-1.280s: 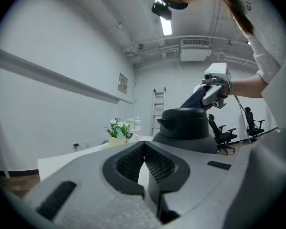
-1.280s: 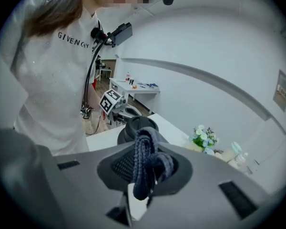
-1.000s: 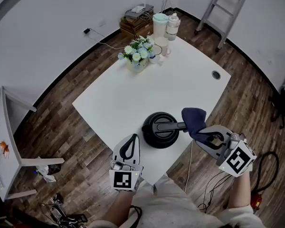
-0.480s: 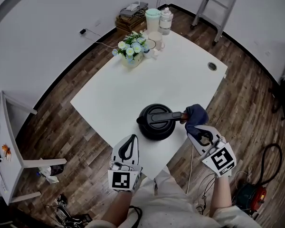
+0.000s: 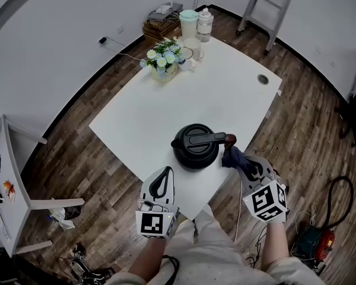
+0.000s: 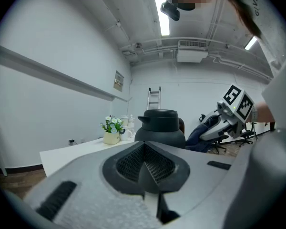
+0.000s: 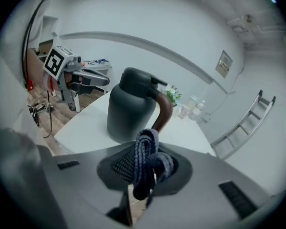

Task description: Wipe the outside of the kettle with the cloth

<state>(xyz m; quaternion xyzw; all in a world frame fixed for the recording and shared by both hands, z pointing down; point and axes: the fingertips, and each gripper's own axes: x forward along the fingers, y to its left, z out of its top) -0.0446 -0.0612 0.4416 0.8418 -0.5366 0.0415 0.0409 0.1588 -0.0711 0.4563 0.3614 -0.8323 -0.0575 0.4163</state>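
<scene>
Nearest me, my left gripper (image 5: 162,178) has jaws pressed together on nothing, my right gripper (image 5: 238,161) pinches the dark blue cloth (image 5: 230,157) at 4 o'clock of the black kettle (image 5: 194,150) on the white table (image 5: 225,94), beside its handle, with the flower pot (image 5: 162,62) beyond at 11 o'clock.

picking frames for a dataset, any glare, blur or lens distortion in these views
Head view: fisheye bends straight lines, but the matte black round kettle is sharp under even light. Left gripper view: a ceiling strip light blows out, and the corners are black. Right gripper view: the dark blue knitted cloth, close to the lens, looks slightly soft.
</scene>
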